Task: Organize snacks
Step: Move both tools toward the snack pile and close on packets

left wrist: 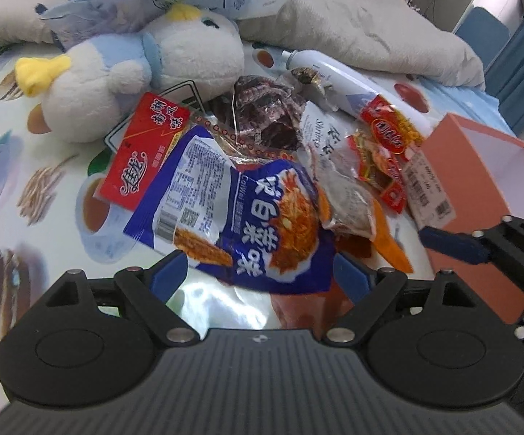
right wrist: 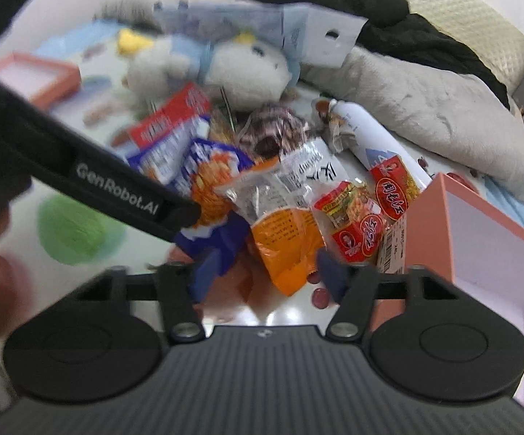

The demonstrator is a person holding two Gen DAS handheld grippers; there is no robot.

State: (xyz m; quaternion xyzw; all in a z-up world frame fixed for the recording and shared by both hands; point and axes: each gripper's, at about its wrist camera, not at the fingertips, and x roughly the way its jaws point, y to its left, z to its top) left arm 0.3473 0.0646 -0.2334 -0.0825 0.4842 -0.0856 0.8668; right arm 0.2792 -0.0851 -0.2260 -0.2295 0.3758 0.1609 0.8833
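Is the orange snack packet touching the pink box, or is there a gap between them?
Apart. In the right wrist view the orange snack packet lies left of the pink box, and red snack packets plus a white label fill the space between them.

Snack pile on printed sheet, pkts overlapping: blue crinkled bag [left wrist: 262,217] lies flat right betw the left jaws, lower edge at the pads; orange pkt [right wrist: 283,250] betw the right jaws, tip toward them; red sachets [right wrist: 359,224] just beyond right jaw's right pad, beside pink box [right wrist: 432,224]; red flat pkt [left wrist: 145,152] ahead-left of left jaws
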